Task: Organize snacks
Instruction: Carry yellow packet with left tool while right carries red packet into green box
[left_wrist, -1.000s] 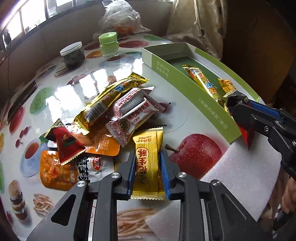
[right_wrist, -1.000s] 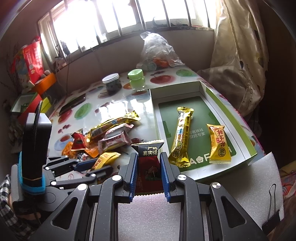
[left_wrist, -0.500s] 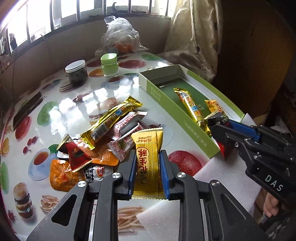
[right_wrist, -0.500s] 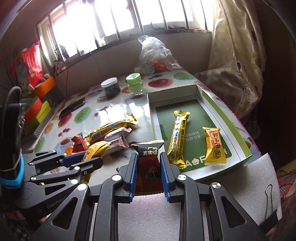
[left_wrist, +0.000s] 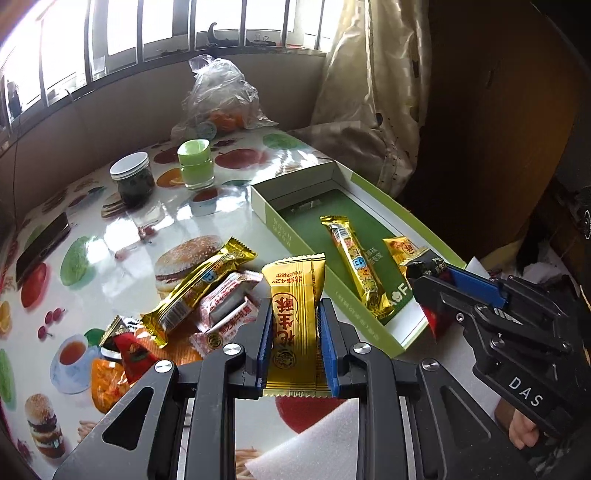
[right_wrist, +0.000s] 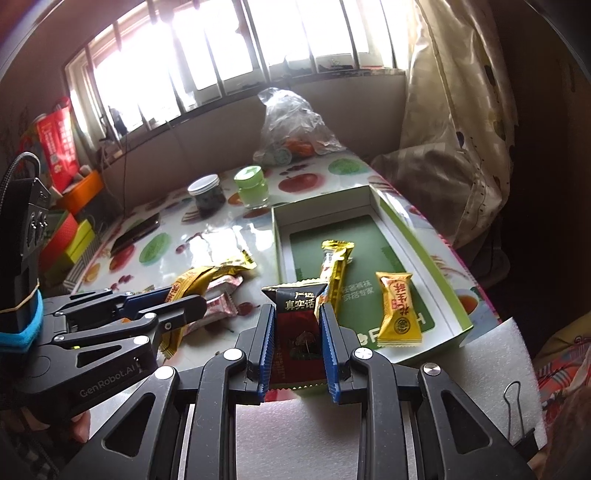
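My left gripper is shut on a yellow snack packet and holds it above the table, left of the green box. My right gripper is shut on a dark red and black snack packet, held near the box's front left corner. In the box lie a long gold bar and a small yellow packet. A pile of loose snacks lies on the table left of the box. The right gripper also shows in the left wrist view.
Two jars, one dark and one green, stand at the back with a plastic bag. A phone lies at the left. White foam sheet covers the near table edge. A curtain hangs at the right.
My left gripper has lifted the yellow packet off the table, up and away from the pile. My right gripper has risen slightly with its dark packet still in it.
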